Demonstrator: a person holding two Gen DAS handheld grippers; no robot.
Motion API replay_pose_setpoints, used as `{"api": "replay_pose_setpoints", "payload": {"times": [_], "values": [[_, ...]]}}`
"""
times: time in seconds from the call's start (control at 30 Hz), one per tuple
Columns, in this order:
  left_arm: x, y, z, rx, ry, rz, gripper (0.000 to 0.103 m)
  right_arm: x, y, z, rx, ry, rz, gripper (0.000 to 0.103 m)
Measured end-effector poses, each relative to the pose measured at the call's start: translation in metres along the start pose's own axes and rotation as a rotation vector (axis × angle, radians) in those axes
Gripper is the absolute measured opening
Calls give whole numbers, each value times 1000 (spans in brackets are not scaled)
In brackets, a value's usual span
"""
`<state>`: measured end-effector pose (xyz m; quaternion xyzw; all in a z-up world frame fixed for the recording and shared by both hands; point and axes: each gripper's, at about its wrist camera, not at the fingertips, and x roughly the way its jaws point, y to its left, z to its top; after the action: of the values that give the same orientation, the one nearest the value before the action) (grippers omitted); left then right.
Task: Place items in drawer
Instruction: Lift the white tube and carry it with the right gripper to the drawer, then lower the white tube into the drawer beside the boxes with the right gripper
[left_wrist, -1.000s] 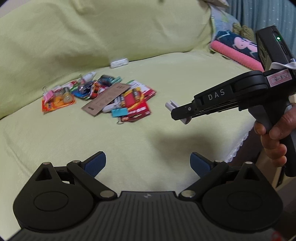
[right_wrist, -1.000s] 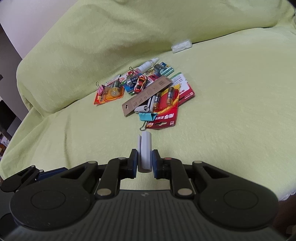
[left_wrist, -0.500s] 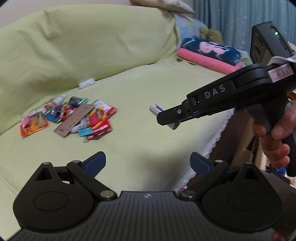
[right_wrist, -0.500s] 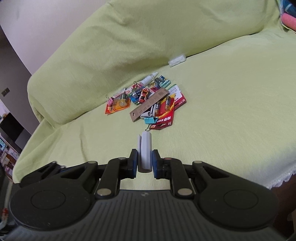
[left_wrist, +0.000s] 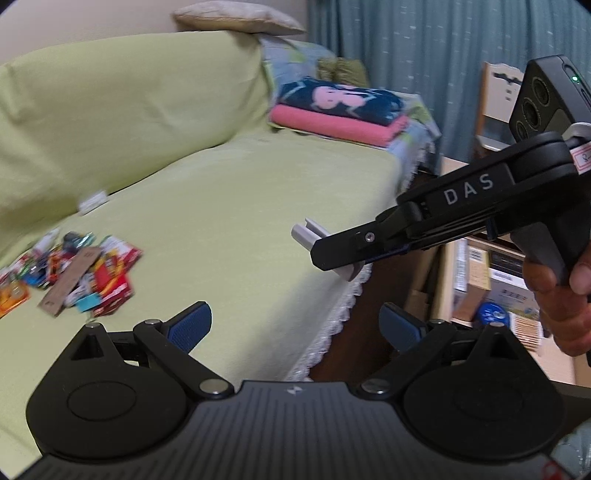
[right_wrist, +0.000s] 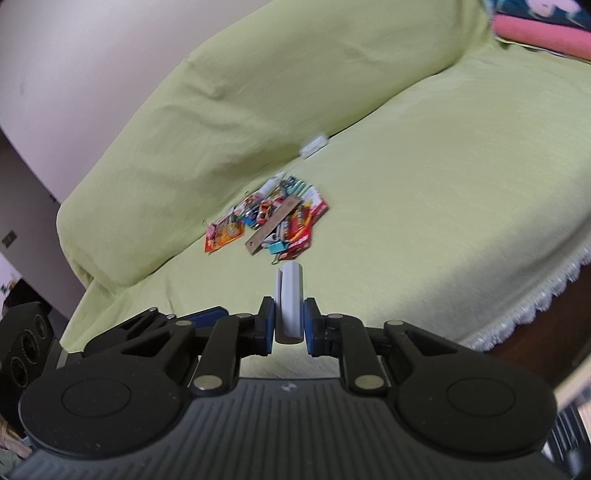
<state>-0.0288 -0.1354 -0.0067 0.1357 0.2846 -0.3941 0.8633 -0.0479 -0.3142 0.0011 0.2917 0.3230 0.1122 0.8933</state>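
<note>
Nearest in the right wrist view: right gripper (right_wrist: 289, 323), blue pads pressed against both sides of a small pale grey clip-like piece (right_wrist: 290, 295), held upright between the jaws and raised above the sofa seat. Same gripper seen side-on from the left wrist view (left_wrist: 338, 254), black body lettered "DAS", grey piece (left_wrist: 308, 236) poking out past its fingertips, a hand (left_wrist: 561, 295) wrapped round the grip at the right edge.

Left gripper (left_wrist: 295, 325) low in its own view, jaws spread wide apart, nothing between the blue pads (left_wrist: 190, 325), hanging over the front edge of the seat.

Beyond both, a sofa under a yellow-green cover (right_wrist: 424, 192) with a white lace trim (left_wrist: 332, 328) along the front edge. On the seat, well apart from both grippers, a heap of small items (right_wrist: 273, 218): red battery packs (right_wrist: 299, 225), a brown ruler (right_wrist: 271, 227), a light-blue binder clip (right_wrist: 277, 246), an orange-backed pack (right_wrist: 225, 236), a small toy car (right_wrist: 263, 213), all blurred. Further back, near the foot of the backrest, a small white block (right_wrist: 314, 146) lying alone.

At the far end of the seat, folded towels (left_wrist: 340, 110), pink under dark blue. Behind them, a teal curtain (left_wrist: 406, 55). To the right of the sofa, shelves with boxes (left_wrist: 491, 273), blurred. No drawer recognisable in either view.
</note>
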Motion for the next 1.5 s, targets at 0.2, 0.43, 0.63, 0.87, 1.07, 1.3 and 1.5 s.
{"api": "replay_pose_setpoints", "payload": {"times": [0.2,0.43,0.63,0.87,1.07,1.3,1.5], "values": [[13,-37,5,67,5,-113,98,-53,-27,-19,76,-65,-68,14],[29,-84,9,151,24,-242,98,-107,-63,-45,193,-106,-197,14],[40,-111,12,208,42,-317,98,-137,-92,-69,311,-127,-291,14],[53,-127,13,238,67,-357,98,-166,-132,-94,451,-163,-438,14],[63,-132,12,248,84,-369,98,-163,-161,-105,513,-155,-476,14],[73,-131,10,247,111,-360,98,-120,-183,-99,358,8,-452,14],[78,-127,9,239,129,-340,98,-80,-195,-91,125,122,-482,14]]}}
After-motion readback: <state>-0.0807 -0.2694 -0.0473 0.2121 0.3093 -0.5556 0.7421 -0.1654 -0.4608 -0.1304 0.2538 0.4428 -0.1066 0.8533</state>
